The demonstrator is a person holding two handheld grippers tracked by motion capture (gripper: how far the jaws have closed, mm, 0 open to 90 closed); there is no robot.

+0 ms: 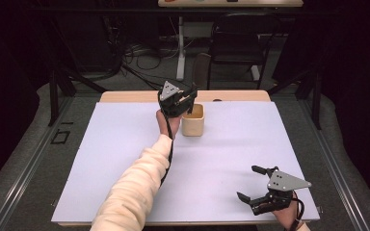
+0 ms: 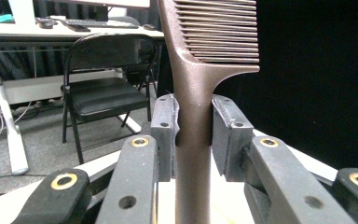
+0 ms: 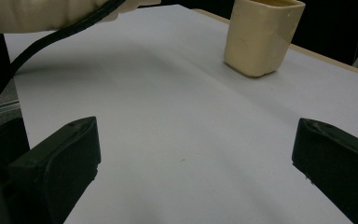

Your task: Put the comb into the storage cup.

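Left gripper (image 2: pixel 193 135): jaws clamped on the handle of a brown plastic comb (image 2: pixel 200 84), teeth upward, just above the cream square plastic cup (image 1: pixel 193 120). Right gripper (image 1: pixel 253 184): jaws wide apart, empty, over the white table sheet (image 1: pixel 231 144), cup well ahead of it.

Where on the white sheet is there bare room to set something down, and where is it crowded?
Bare: the white sheet left of the cream sleeve, and the stretch between the cream square cup and the open right gripper. Crowded: the cup, where the left gripper holds a brown comb.
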